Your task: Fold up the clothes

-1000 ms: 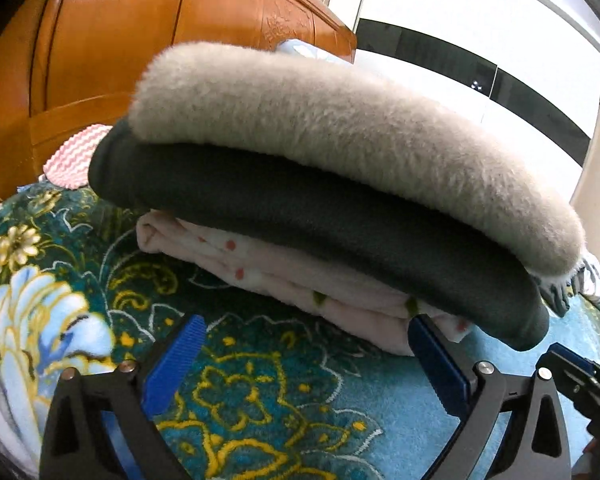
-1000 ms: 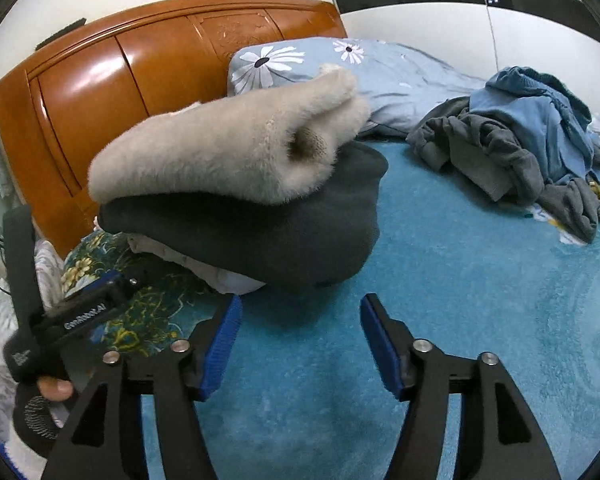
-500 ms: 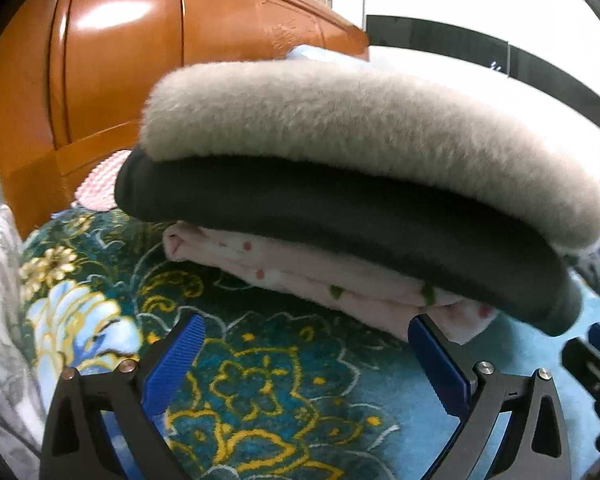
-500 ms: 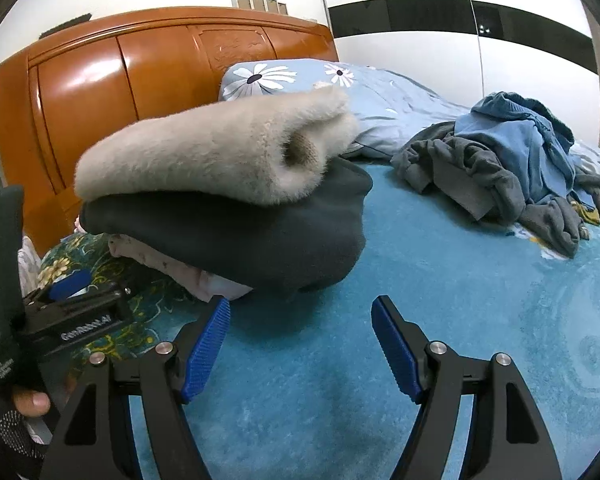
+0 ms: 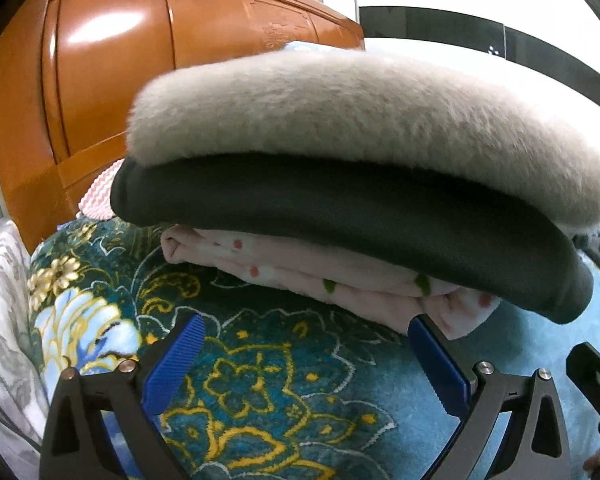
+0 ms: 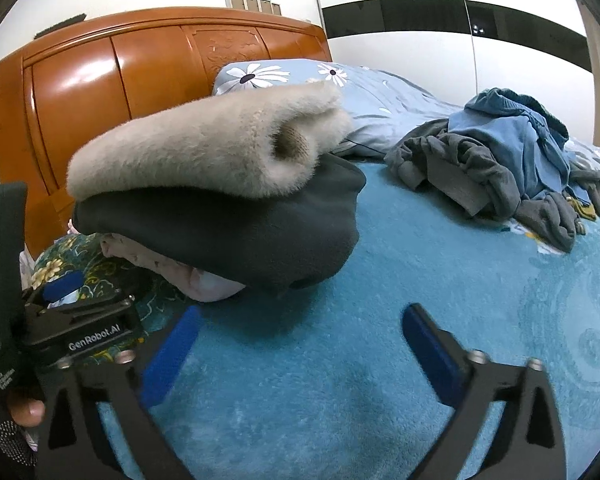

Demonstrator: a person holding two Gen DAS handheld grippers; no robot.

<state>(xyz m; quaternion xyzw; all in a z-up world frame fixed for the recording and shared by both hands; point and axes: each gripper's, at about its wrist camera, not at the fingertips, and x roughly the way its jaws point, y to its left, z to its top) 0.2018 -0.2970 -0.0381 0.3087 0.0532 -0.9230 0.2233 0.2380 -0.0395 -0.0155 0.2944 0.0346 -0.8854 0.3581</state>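
Note:
A stack of folded clothes lies on the bed: a fluffy beige garment [image 5: 364, 120] on top, a dark grey one [image 5: 360, 220] under it, a pink dotted one [image 5: 340, 276] at the bottom. The stack also shows in the right wrist view [image 6: 204, 160]. My left gripper [image 5: 304, 356] is open and empty just in front of the stack. My right gripper [image 6: 300, 340] is open and empty, in front of the stack's right end. The left gripper's body [image 6: 80, 320] shows at the lower left of the right wrist view.
A pile of unfolded grey and blue clothes [image 6: 500, 168] lies on the teal blanket [image 6: 440, 280] to the right. A floral pillow [image 6: 300, 76] leans on the orange wooden headboard [image 6: 120, 80]. A flowered blanket part [image 5: 240, 380] lies under the left gripper.
Both grippers have drawn a little back and turned slightly, so the stack sits more centred in the left view. The stack has not moved. Both stay open.

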